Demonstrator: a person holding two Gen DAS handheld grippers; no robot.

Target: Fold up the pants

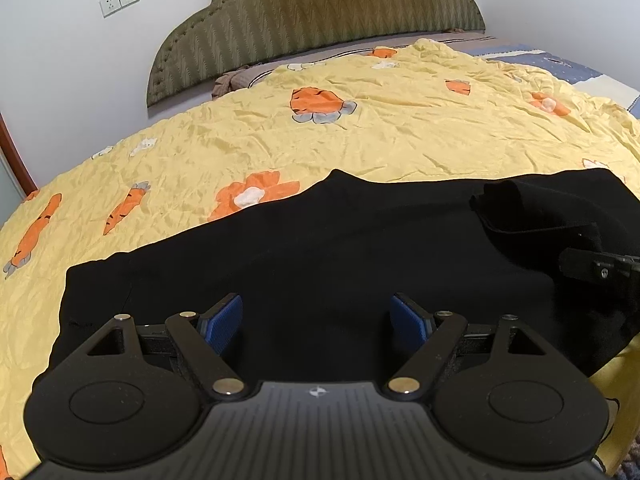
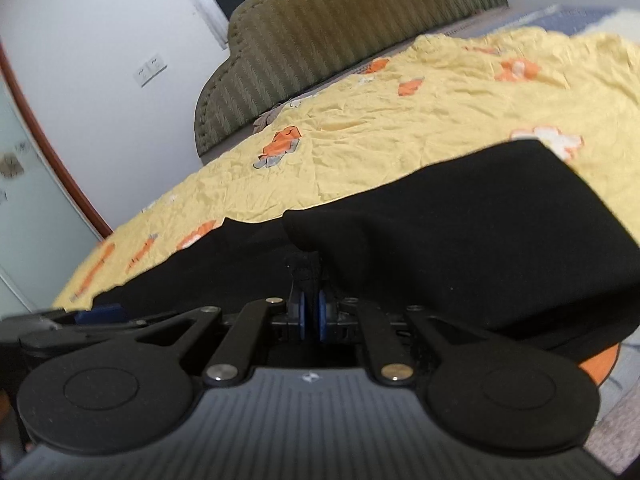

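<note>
Black pants (image 1: 320,248) lie spread across the near part of a yellow bed cover (image 1: 380,140). My left gripper (image 1: 318,314) hovers over the middle of them, its blue pads (image 1: 222,320) wide apart with nothing pinched between them. At the right edge of the left wrist view, my right gripper (image 1: 600,268) holds up a fold of the pants (image 1: 520,208). In the right wrist view, the right gripper (image 2: 311,308) is shut on that black fabric (image 2: 460,240), which drapes over and past its fingertips. The left gripper (image 2: 80,316) shows at the left edge there.
The cover (image 2: 400,120) has orange carrot and flower prints and is wrinkled. A green padded headboard (image 1: 320,12) stands against a white wall with sockets (image 1: 120,0). A red-brown frame (image 2: 52,152) runs down the left. The bed's near right edge (image 1: 616,380) drops off.
</note>
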